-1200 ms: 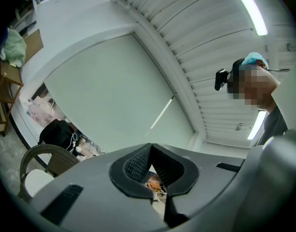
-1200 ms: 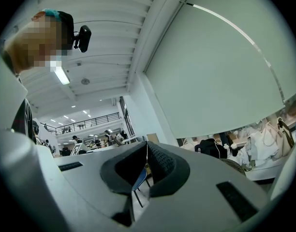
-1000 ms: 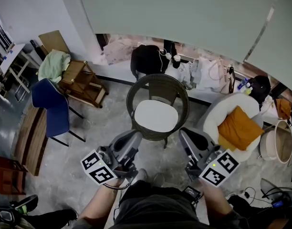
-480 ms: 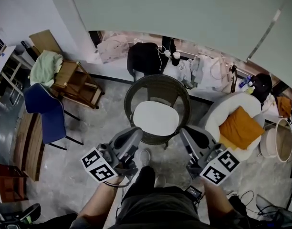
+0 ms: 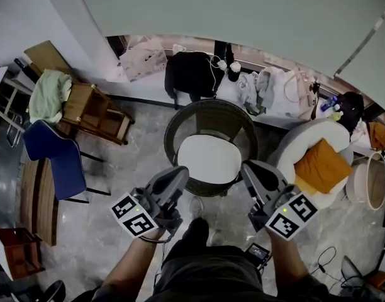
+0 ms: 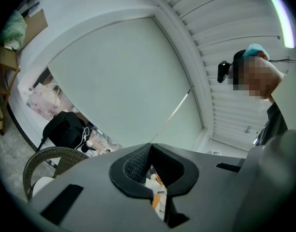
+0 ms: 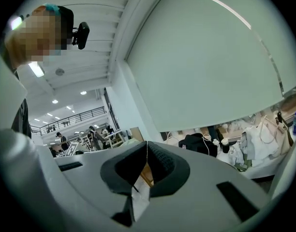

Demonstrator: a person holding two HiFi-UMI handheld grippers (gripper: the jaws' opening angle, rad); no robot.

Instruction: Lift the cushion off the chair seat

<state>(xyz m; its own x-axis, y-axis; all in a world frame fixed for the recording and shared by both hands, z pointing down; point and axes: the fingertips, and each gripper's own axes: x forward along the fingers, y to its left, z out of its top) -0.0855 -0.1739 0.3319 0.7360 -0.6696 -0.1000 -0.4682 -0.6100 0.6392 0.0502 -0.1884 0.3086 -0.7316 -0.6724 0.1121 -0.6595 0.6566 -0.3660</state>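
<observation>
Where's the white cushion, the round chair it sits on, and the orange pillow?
white cushion (image 5: 208, 158), head view, middle of its top.
round chair (image 5: 211, 114), head view, woven backrest.
orange pillow (image 5: 321, 166), head view, its middle.

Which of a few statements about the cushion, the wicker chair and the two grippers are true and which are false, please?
1. The white cushion lies on the seat of the wicker chair. True.
2. The left gripper is clamped on the cushion. False: its jaws are shut on nothing.
3. The right gripper is shut and empty. True.
4. The orange pillow lies on the wicker chair. False: it lies in the white armchair to the right of the wicker chair.
</observation>
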